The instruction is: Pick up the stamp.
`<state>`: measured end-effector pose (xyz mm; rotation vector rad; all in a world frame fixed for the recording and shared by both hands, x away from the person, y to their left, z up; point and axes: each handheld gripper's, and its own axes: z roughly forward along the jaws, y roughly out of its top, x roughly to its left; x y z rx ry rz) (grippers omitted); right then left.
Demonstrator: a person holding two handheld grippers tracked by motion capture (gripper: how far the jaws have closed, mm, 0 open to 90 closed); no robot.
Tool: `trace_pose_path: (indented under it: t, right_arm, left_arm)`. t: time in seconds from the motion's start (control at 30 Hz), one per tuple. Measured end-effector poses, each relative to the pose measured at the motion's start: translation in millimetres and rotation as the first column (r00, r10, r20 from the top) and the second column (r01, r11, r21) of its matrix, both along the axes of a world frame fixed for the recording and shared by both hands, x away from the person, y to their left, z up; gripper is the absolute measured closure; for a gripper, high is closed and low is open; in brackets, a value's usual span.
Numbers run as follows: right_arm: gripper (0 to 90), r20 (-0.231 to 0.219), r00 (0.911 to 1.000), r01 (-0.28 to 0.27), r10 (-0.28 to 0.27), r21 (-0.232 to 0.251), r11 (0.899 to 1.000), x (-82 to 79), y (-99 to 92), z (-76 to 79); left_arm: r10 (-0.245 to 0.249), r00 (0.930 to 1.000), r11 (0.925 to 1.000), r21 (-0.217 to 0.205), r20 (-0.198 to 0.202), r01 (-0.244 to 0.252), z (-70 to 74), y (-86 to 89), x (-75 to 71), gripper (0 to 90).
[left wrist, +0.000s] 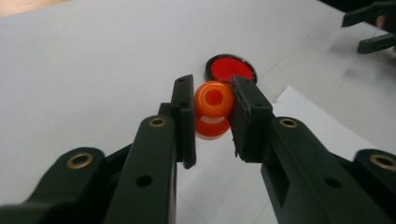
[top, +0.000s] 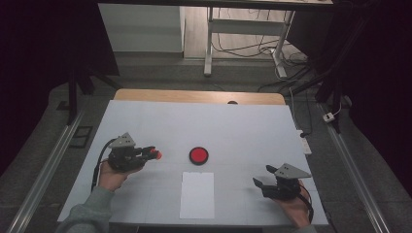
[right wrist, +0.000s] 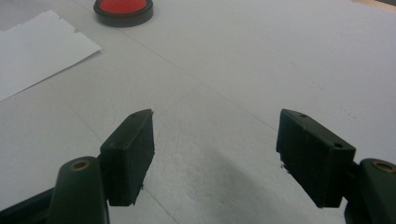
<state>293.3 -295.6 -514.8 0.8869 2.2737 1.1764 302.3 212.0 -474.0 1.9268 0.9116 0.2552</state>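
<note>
My left gripper is clamped on an orange bead — the pads press it from both sides, and the hole in its upper ring faces the left gripper view's camera. The bead looks like two stacked rings, the lower one half hidden between the pads. In the high view it shows as a small orange-red spot at my left fingertips, held above the white table, left of centre.

Just beyond the bead, in the left gripper view, lies the red disc with its black rim, flat on the table. From above, the disc sits near the middle, to the right of the bead and apart from it. A white sheet lies just nearer to me than the disc, its long side running toward my edge of the table.

My right gripper rests low near the right front corner, well apart from the disc and sheet. Its jaws stand wide with nothing between them — bare table shows through the gap in the right gripper view, with the disc and a corner of the sheet far off at upper left.
</note>
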Motion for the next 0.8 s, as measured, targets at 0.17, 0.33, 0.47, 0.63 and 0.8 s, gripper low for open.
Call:
trace_pose_path:
  t: [0.17, 0.33, 0.47, 0.63, 0.8]
  right_arm:
    - [27.2, 0.002, 1.0, 0.001, -0.001, -0.003, 1.0, -0.2, 0.6, 0.5]
    - [27.2, 0.005, 1.0, 0.0, 0.0, -0.002, 1.0, -0.1, 1.0, 0.1]
    - [27.2, 0.005, 1.0, 0.001, -0.001, -0.001, 1.0, 0.0, 1.0, 0.2]
    - [27.2, 0.005, 1.0, -0.001, 0.001, -0.008, 1.0, 0.0, 1.7, 0.2]
    - [27.2, 0.002, 1.0, -0.005, 0.005, -0.005, 1.0, 0.2, 1.8, -0.1]
  left_arm:
    - [-0.019, 0.9998, 0.9997, -0.016, 0.008, 0.019, 5.4, -5.9, -0.3, 72.0]
    - [-0.039, 0.9991, 0.9989, -0.025, 0.015, 0.039, 9.1, -12.2, -0.4, 72.0]
    - [-0.055, 0.9983, 0.9981, -0.028, 0.022, 0.055, 12.0, -18.1, -0.1, 72.0]
    - [-0.073, 0.9969, 0.9968, -0.029, 0.028, 0.074, 14.5, -24.4, 0.1, 71.9]
    - [-0.088, 0.9956, 0.9957, -0.027, 0.031, 0.089, 15.7, -30.4, 0.6, 72.0]
